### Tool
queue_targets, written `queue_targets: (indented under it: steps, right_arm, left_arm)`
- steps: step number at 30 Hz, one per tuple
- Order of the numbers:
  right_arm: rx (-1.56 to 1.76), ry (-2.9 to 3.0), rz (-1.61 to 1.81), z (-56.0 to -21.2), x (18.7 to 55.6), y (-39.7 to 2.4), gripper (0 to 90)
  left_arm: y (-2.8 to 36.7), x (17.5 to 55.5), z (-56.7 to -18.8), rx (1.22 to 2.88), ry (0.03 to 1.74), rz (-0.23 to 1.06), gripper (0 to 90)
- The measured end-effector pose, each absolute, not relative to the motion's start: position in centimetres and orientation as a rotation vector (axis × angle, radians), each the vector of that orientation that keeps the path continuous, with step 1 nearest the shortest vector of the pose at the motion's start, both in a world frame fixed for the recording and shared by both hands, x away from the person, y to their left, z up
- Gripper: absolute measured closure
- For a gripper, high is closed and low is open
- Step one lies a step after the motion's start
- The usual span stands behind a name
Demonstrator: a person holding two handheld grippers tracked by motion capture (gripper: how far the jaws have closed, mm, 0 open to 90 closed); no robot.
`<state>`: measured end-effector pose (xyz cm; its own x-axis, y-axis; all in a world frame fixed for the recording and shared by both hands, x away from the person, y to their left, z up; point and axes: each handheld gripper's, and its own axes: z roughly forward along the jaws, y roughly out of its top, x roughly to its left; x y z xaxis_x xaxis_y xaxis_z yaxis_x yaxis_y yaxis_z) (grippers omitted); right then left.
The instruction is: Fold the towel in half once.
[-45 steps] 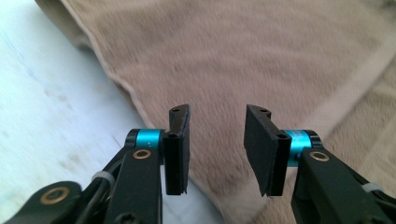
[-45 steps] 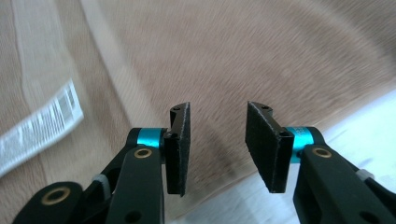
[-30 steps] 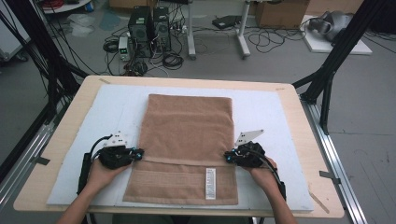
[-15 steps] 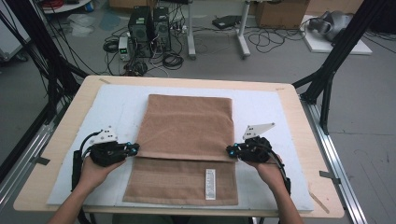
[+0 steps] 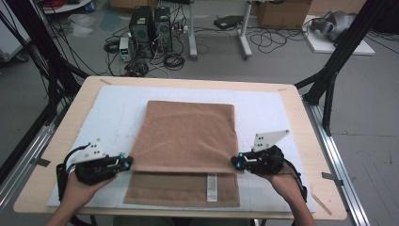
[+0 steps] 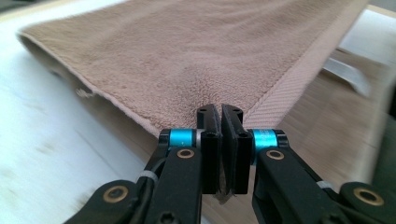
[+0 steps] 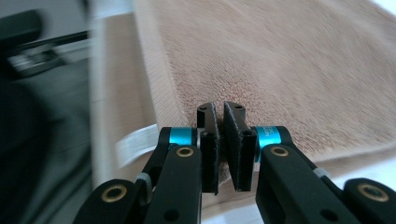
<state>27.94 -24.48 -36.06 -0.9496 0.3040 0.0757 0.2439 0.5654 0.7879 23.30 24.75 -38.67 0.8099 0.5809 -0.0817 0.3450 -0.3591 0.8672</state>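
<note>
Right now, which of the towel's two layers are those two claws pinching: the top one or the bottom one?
The top layer: both grippers clamp its near corners, lifted. The bottom layer, with the white label, lies flat.

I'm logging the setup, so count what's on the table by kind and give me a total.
Brown towel, upper layer pinched at both sides: 1
White mat under it: 1
Hand-held tools, left tool and right tool, both shut on the towel: 2
Total: 4
</note>
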Motion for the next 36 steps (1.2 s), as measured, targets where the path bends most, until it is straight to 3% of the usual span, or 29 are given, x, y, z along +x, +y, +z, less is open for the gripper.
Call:
queue_targets:
  steps: [2, 4, 5, 12, 21, 28, 32, 36]
  right_arm:
    - [0.381, 2.788, 1.388, -36.0, 26.6, -24.7, 81.6]
    - [0.38, 2.789, 1.361, -36.2, 26.1, -24.9, 69.6]
    - [0.416, 2.797, 1.373, -36.5, 26.3, -25.0, 68.2]
    - [0.528, 2.78, 1.367, -38.1, 29.0, -24.8, 62.4]
    - [0.538, 2.837, 1.256, -41.6, 29.1, -23.0, 60.9]
    - [0.451, 2.913, 1.183, -43.7, 27.7, -21.7, 73.7]
    - [0.457, 2.922, 1.195, -43.8, 27.5, -21.8, 79.0]
    - [0.493, 2.922, 1.22, -43.7, 27.6, -21.9, 71.8]
  left_arm:
    - [25.0, 21.5, -39.2, 1.988, 0.658, 0.242, 82.4]
    - [25.0, 20.9, -39.7, 2.01, 0.672, 0.258, 69.6]
    - [24.9, 21.1, -39.9, 2.018, 0.682, 0.26, 66.0]
    - [24.0, 23.8, -40.5, 2.003, 0.672, 0.272, 63.1]
    - [22.7, 24.9, -43.4, 2.129, 0.68, 0.275, 62.9]
    - [22.8, 24.0, -44.6, 2.148, 0.674, 0.265, 87.5]
    - [22.9, 23.6, -44.7, 2.135, 0.68, 0.266, 88.5]
    - [23.0, 24.0, -44.4, 2.108, 0.702, 0.231, 81.3]
